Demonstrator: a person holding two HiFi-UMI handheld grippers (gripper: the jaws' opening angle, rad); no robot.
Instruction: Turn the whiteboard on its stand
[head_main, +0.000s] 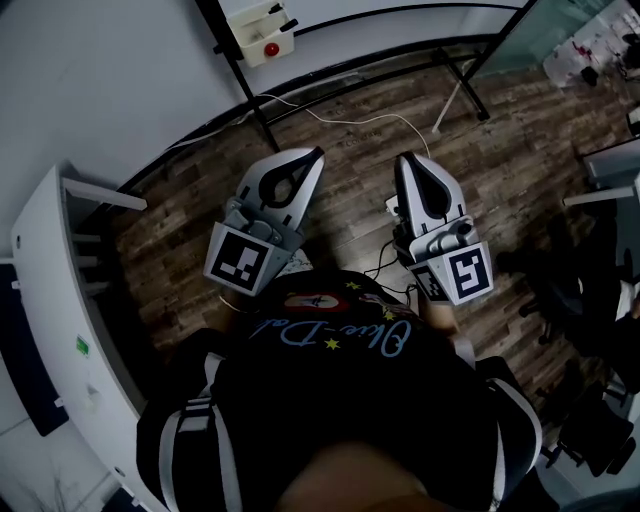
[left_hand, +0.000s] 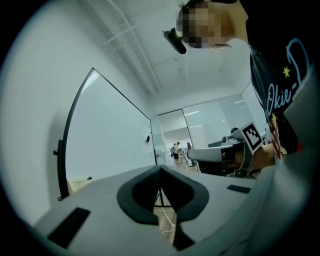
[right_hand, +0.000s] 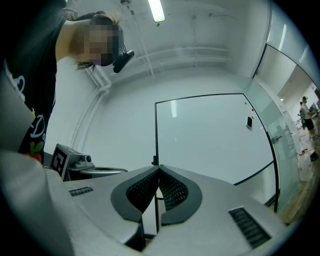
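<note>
A whiteboard (left_hand: 107, 135) with a thin black frame stands ahead in the left gripper view, and its face (right_hand: 210, 135) fills the middle of the right gripper view. The head view shows the stand's black post (head_main: 240, 70), a white tray (head_main: 262, 32) holding a red object, and a foot (head_main: 465, 85) on the wooden floor. My left gripper (head_main: 318, 153) and right gripper (head_main: 404, 158) are held side by side in front of the person, short of the stand. Both are shut with nothing in them, tips meeting in the left (left_hand: 160, 167) and right (right_hand: 159, 168) gripper views.
A white shelf unit (head_main: 60, 300) stands at the left. A pale cable (head_main: 350, 115) trails over the floor near the stand. Dark office chairs (head_main: 590, 300) crowd the right side. Glass partitions (left_hand: 215, 120) and distant people (left_hand: 176, 150) lie beyond the board.
</note>
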